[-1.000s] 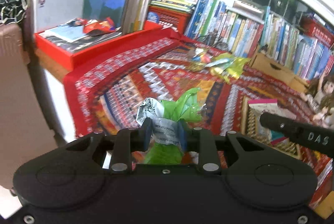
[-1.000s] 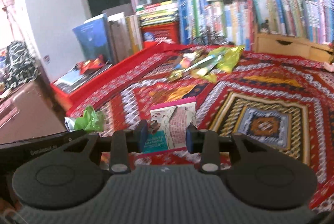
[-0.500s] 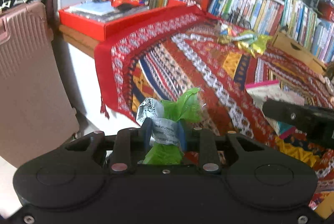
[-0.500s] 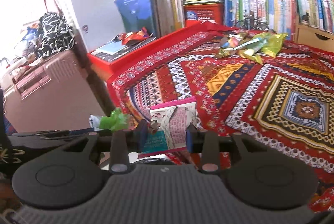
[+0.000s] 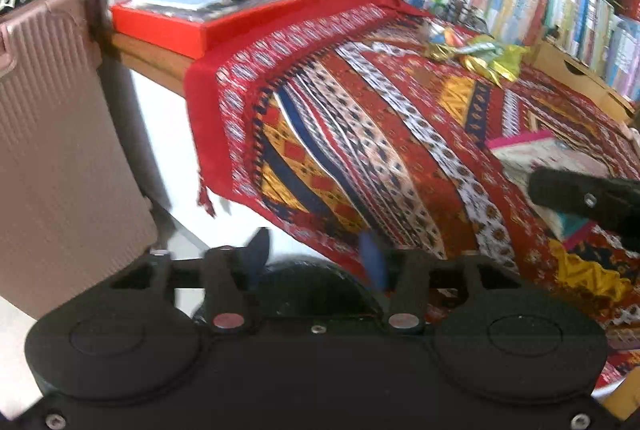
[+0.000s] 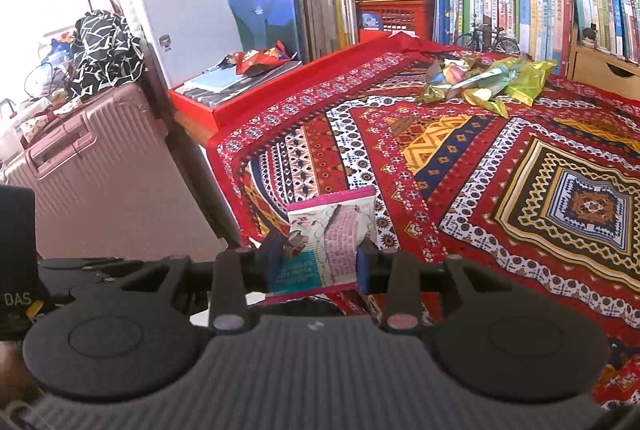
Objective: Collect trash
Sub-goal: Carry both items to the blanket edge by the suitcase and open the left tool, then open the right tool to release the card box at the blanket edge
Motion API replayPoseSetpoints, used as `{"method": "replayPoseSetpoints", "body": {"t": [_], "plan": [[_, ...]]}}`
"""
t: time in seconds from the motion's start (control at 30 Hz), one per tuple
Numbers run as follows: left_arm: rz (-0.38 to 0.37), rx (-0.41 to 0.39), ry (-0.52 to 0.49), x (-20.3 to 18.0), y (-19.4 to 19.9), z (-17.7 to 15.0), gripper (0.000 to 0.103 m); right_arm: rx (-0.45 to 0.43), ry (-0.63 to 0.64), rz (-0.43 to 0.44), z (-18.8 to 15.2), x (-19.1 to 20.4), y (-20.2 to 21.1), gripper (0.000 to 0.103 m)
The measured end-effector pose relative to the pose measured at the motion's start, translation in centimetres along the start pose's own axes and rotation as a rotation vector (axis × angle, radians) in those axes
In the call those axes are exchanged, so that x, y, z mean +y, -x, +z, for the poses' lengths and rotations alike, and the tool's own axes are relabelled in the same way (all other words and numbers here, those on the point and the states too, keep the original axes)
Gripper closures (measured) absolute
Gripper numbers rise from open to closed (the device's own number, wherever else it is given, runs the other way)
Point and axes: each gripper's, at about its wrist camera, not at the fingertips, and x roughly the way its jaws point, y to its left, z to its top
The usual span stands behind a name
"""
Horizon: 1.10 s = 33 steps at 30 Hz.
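- Since the earlier frame, our left tool (image 5: pixel 316 258) has just been opening: the green wrapper it clamped is gone from view, and its blue-padded jaws now stand apart with nothing between them, over a dark rounded rim (image 5: pixel 320 270) low beside the surface.
- We see the surface (image 6: pixel 500 165) draped in a woven red cloth with diamond and zigzag bands, its edge hanging down.
- A ribbed pink suitcase (image 6: pixel 92 181) stands at the left, patterned black-and-white fabric on top.
- A row of upright books (image 6: pixel 500 9) lines the back.
- A flat red box (image 6: pixel 224 101) carries magazines and a crumpled red wrapper (image 6: pixel 256 59).
- Shiny yellow-green wrappers (image 6: pixel 492 77) lie heaped at the far side of the cloth.
- Our right tool (image 6: pixel 320 262) is clamped on a flat pink-edged packet (image 6: pixel 332 226), its print too small to read.
- "DAS" shows on the left tool's body.
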Motion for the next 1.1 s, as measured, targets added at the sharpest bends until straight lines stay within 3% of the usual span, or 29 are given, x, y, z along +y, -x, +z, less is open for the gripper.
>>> {"method": "replayPoseSetpoints", "body": {"t": [0.07,0.1,0.13,0.2,0.53,0.7,0.8,0.87,0.97,1.1], "plan": [[0.025,-0.027,0.02,0.5,0.1,0.4,0.026,0.0,0.0,-0.004,0.1,0.0,-0.1,0.062],[0.041,-0.044,0.036,0.8,0.2,0.6,0.012,0.001,0.001,-0.004,0.1,0.0,-0.1,0.062],[0.053,-0.06,0.049,1.1,0.3,0.7,0.007,0.002,0.0,-0.004,0.1,0.0,-0.2,0.062],[0.073,-0.087,0.084,1.9,0.5,1.0,0.006,0.005,0.001,-0.001,0.0,0.3,-0.4,0.062],[0.123,-0.063,0.208,5.6,0.4,1.5,0.001,0.055,0.036,0.057,-0.4,2.0,-2.0,0.062],[0.142,-0.089,0.192,5.9,1.1,1.5,0.001,0.098,0.056,0.087,-0.5,2.9,-3.5,0.061],[0.153,-0.102,0.169,5.8,1.6,1.5,0.001,0.108,0.052,0.098,-0.5,3.3,-4.2,0.039],[0.15,-0.109,0.174,6.1,1.8,1.5,0.001,0.096,0.067,0.092,-0.5,3.7,-4.4,0.011],[0.147,-0.112,0.182,6.4,2.1,1.3,0.0,0.078,0.115,0.076,-0.3,4.5,-4.6,0.0],[0.147,-0.116,0.172,6.4,2.3,1.0,0.0,0.094,0.122,0.054,-0.3,4.7,-5.1,0.0]]}}
